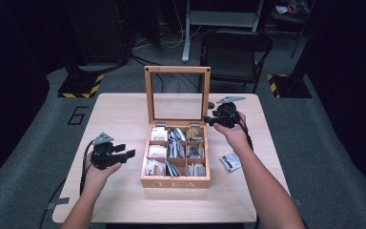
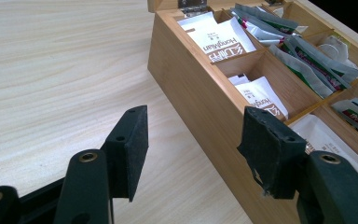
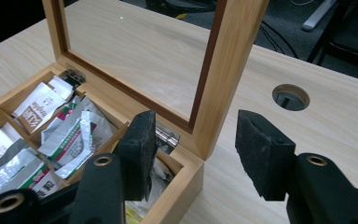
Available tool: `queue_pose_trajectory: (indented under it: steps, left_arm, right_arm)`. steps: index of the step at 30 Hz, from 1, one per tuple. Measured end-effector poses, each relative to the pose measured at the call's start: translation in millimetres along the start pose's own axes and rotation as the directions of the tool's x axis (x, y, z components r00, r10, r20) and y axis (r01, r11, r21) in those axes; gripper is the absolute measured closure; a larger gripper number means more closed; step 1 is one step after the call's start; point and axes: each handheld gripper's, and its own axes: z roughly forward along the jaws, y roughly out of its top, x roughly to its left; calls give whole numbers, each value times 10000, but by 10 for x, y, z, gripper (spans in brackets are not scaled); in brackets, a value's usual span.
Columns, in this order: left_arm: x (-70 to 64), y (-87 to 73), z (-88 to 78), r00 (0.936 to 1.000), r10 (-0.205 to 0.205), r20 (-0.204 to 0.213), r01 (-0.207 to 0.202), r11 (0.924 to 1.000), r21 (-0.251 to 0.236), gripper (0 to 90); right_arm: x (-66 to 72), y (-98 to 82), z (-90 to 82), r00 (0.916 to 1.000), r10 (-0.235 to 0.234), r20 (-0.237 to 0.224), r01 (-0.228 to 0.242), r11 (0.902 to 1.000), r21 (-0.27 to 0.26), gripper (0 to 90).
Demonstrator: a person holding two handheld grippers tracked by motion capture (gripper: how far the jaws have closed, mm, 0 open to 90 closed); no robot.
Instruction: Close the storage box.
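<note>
Dim room with dark, murky surroundings; the pale table point(image 1: 124, 114) is evenly lit from above, with soft shadows. The high view is slightly soft; close gripper views blur toward their bottom edges

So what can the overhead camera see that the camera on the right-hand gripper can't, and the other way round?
The high view alone takes in the person's forearms, the left gripper open beside the box, the loose sachet on the table, the TEA lettering and the chair beyond.

The right gripper view alone gives its own black pads up close, apart on either side of the lid's right post, the hinge and the round hole in the tabletop.

Both share the wooden tea box, its upright glass lid and the tea bags inside.
</note>
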Motion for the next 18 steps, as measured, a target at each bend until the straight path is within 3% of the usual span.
queue_pose_trajectory:
  steps: [18]
  left_arm:
    - [7,-4,-4,10000,-26,-39,25,9999,-99,417]
  right_arm:
    - [-34,110,194,9998,-111,166,106,9996,272,476]
